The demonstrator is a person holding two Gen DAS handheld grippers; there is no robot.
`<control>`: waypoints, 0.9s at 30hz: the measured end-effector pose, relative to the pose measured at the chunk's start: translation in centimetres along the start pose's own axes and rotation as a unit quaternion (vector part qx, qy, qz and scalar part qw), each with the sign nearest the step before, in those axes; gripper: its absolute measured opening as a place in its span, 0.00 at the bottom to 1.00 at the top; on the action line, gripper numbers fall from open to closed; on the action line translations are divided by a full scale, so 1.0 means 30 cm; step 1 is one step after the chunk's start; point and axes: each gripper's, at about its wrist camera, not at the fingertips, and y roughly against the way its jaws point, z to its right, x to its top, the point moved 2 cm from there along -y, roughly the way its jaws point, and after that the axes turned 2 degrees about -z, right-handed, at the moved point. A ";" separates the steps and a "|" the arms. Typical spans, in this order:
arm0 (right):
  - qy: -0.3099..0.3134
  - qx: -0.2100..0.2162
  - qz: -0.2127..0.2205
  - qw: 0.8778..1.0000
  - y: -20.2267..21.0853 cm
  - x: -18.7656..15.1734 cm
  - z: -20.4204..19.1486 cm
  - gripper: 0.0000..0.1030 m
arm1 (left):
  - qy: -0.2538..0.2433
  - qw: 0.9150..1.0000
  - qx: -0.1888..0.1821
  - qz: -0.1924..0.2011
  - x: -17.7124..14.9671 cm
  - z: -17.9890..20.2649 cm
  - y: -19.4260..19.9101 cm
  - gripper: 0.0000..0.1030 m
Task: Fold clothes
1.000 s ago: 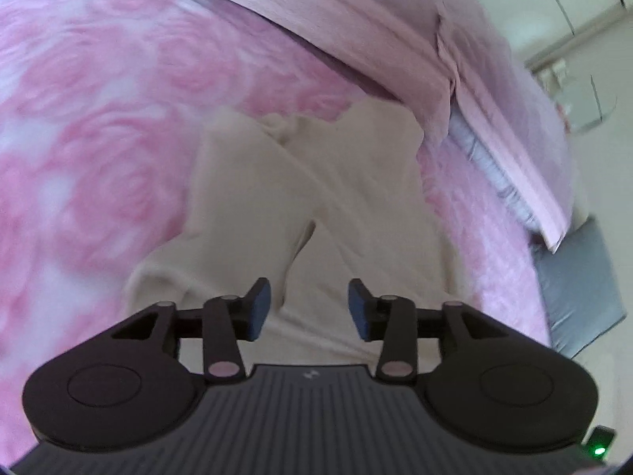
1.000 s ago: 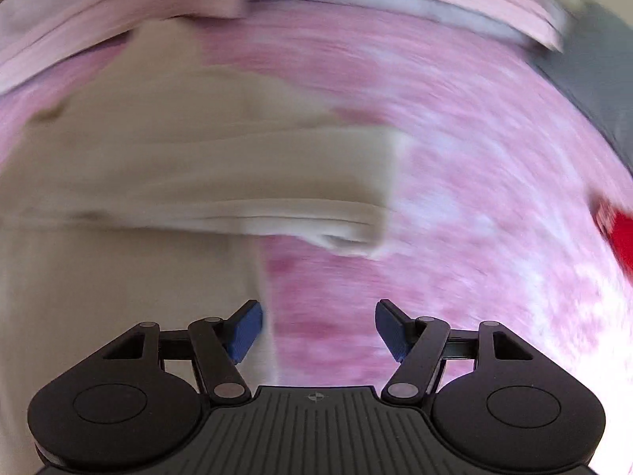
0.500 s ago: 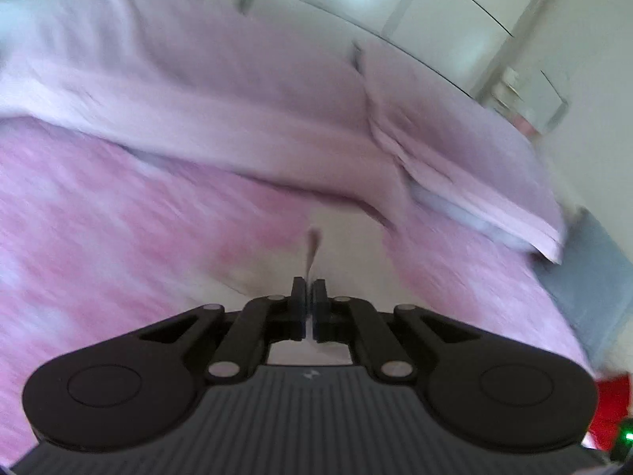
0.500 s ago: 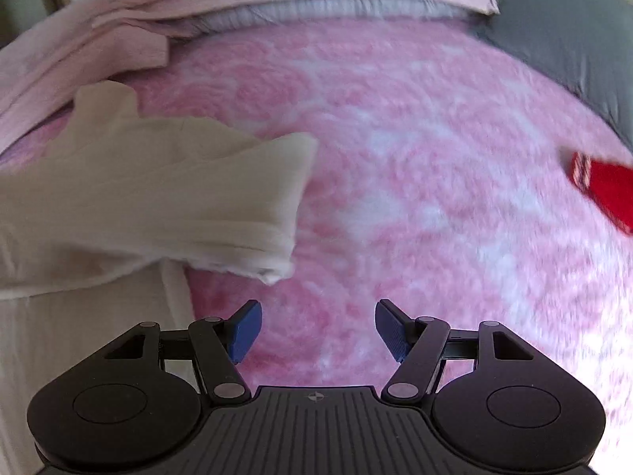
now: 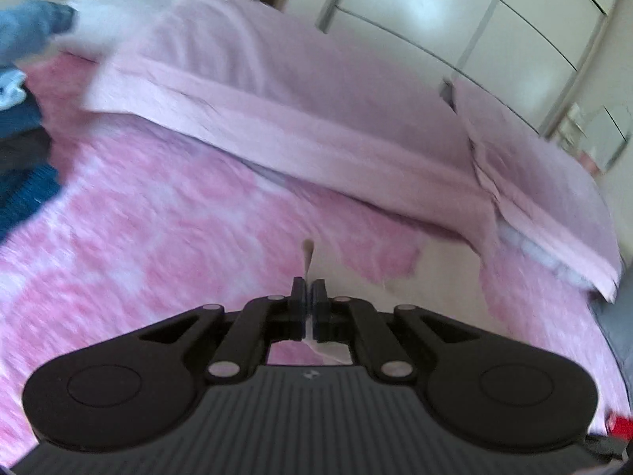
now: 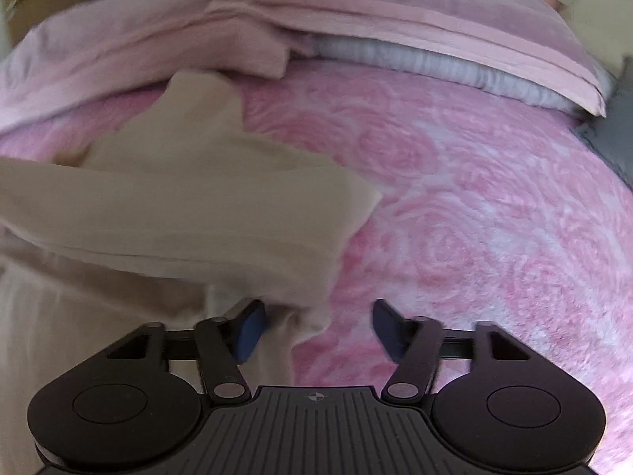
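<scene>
On fluffy rose-patterned blanket [image 6: 474,182], left gripper [image 5: 307,304] pinches seemingly beige cloth [image 6: 190,198]; right gripper [image 6: 316,328] closing, unclamped

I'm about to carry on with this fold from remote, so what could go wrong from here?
1. The left claw pinches only a thin edge of the beige garment; a hard pull could slip it out.
2. The right claw, its jaws just closing, has only the hem corner by its left pad; it may grab little cloth.
3. It might also catch the fluffy pink blanket underneath.
</scene>
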 end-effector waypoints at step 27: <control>-0.066 0.013 -0.049 0.997 0.078 -0.024 0.077 0.42 | 0.257 0.959 -0.005 -0.116 -0.272 -0.210 0.024 0.33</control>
